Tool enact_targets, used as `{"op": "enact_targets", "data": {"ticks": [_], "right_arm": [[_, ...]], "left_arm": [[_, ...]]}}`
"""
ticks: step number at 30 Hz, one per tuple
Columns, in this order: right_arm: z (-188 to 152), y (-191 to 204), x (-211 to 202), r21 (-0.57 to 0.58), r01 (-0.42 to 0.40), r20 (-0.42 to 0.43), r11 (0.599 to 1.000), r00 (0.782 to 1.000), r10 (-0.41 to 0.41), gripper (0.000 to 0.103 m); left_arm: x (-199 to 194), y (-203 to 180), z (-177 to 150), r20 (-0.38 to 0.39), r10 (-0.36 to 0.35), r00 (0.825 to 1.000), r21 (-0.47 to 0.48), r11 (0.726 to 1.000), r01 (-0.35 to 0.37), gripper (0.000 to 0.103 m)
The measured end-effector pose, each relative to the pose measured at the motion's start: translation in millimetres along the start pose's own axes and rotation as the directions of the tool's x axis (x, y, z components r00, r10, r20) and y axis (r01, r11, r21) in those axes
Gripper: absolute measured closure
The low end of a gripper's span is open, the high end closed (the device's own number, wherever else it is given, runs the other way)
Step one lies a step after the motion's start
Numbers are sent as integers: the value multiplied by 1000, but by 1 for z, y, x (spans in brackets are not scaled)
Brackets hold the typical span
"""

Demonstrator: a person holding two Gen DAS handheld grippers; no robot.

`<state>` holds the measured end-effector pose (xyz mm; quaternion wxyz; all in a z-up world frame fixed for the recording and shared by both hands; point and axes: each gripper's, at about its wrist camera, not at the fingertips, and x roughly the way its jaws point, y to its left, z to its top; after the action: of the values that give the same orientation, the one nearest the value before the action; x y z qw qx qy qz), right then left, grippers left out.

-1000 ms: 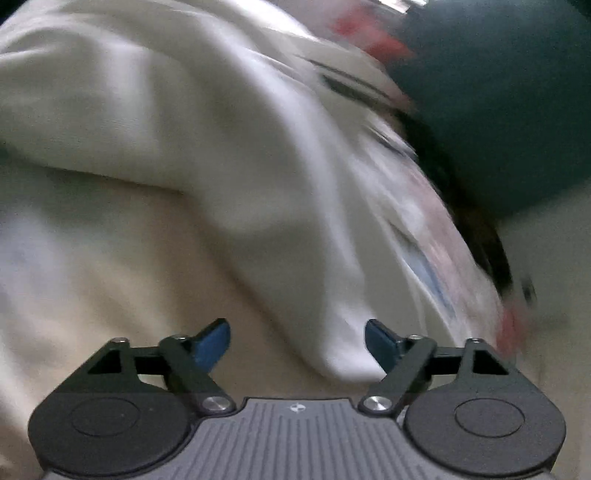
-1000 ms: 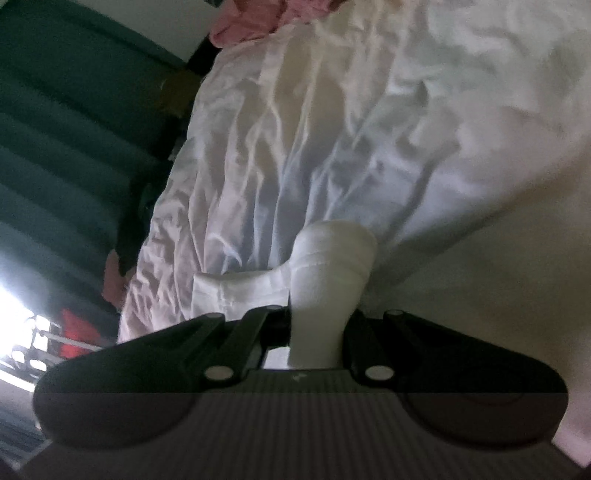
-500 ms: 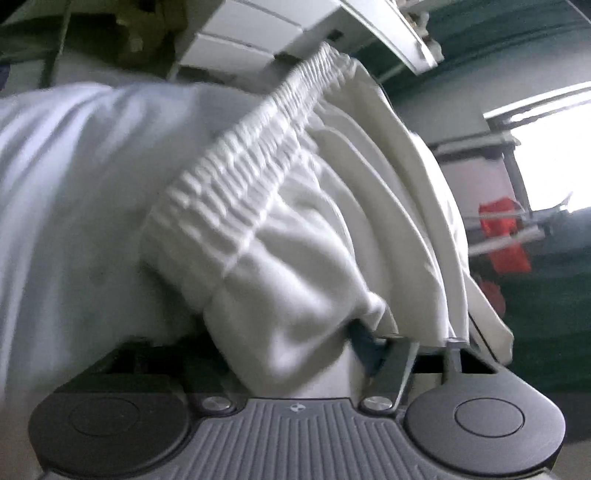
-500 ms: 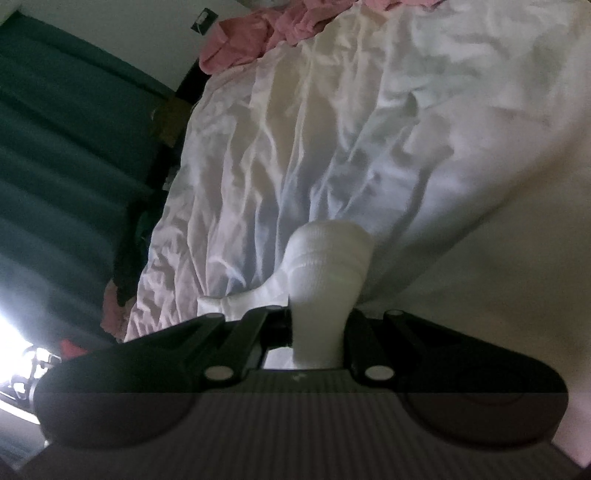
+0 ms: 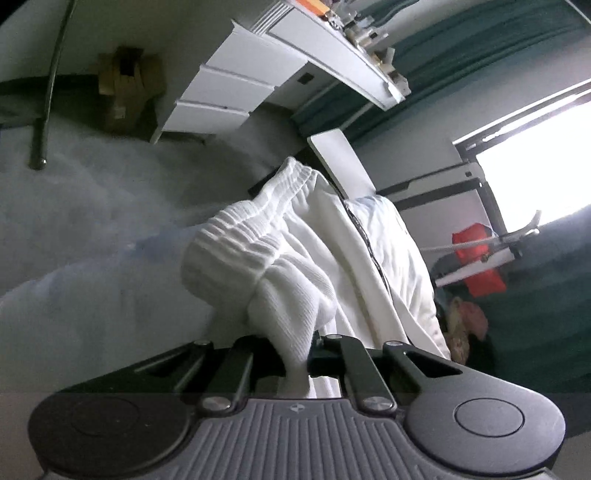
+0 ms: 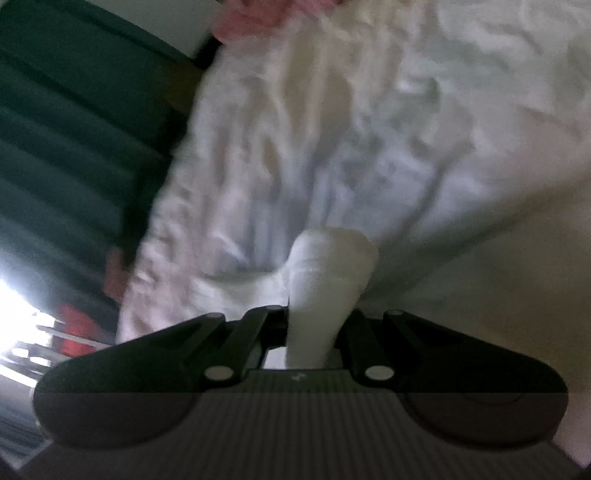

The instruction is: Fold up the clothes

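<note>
My left gripper [image 5: 295, 360] and right gripper [image 6: 314, 332] each have jaws clamped on the white garment [image 5: 295, 266], bunched and blocking each lens. Beyond lie the rumpled bed [image 6: 369, 129], white drawers [image 5: 229, 99] and a window [image 5: 535, 177]. A second ago my left jaws gaped empty.

A bed [image 6: 424, 147] fills most of the right wrist view, covered by a crumpled white sheet [image 6: 332, 166] with many creases; the picture is blurred. At the bed's far edge a pink garment [image 6: 258, 18] lies bunched on the sheet. In the left wrist view the sheet [image 5: 92, 240] shows as a dim, pale, softly rumpled surface stretching to the left.
</note>
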<state>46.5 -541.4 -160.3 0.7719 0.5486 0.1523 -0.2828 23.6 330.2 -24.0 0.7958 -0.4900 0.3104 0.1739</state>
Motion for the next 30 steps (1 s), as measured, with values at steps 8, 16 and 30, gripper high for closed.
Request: {"op": "enact_targets", "data": {"ticks": [8, 16, 30], "right_arm": [[-2, -8, -37, 25, 196, 73, 980, 978, -198, 97], [-6, -10, -22, -42, 293, -28, 955, 955, -294, 94], [-15, 52, -45, -353, 262, 170, 898, 962, -213, 29]], "left_arm": [[-15, 73, -3, -124, 135, 983, 61, 990, -129, 95], [-2, 76, -3, -119, 255, 960, 236, 946, -223, 59], [-55, -28, -78, 273, 103, 957, 638, 725, -260, 14]]}}
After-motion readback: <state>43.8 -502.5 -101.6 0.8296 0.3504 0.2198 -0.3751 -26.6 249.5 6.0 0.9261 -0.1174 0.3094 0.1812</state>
